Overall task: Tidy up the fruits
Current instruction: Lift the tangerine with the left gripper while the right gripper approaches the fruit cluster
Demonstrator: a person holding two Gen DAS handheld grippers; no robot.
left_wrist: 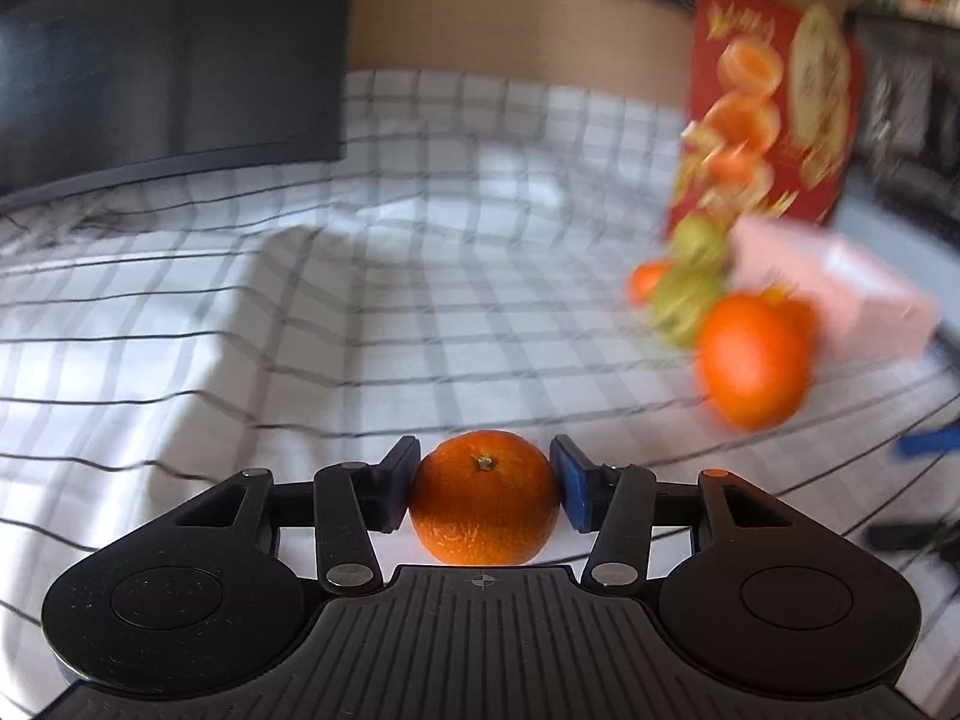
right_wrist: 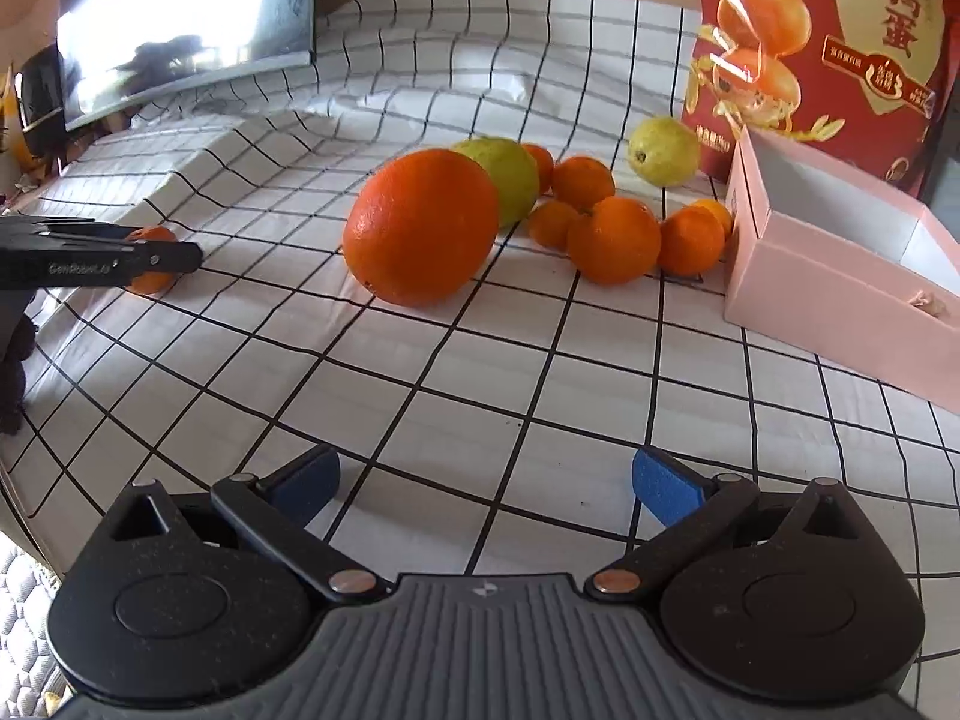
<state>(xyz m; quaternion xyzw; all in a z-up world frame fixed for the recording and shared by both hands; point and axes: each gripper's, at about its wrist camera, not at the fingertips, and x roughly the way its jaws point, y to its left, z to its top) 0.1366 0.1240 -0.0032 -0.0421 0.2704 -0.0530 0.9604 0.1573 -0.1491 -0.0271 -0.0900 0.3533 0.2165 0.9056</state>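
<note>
Mandarin sits between the blue pads of the left tool on the checked cloth, both pads against its sides, gripping it; right tool hangs with jaws wide apart and bare, well short of the large orange, near the pink box.

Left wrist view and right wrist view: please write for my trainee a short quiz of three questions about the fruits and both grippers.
1. True or false: the large orange lies inside the pink box.
2. What sits between the fingers of the left gripper? A) a green fruit B) a small mandarin C) nothing
3. Is the right gripper open or shut?
Key: 1 false, it lies on the cloth; 2 B; 3 open, with nothing between its fingers.
</note>
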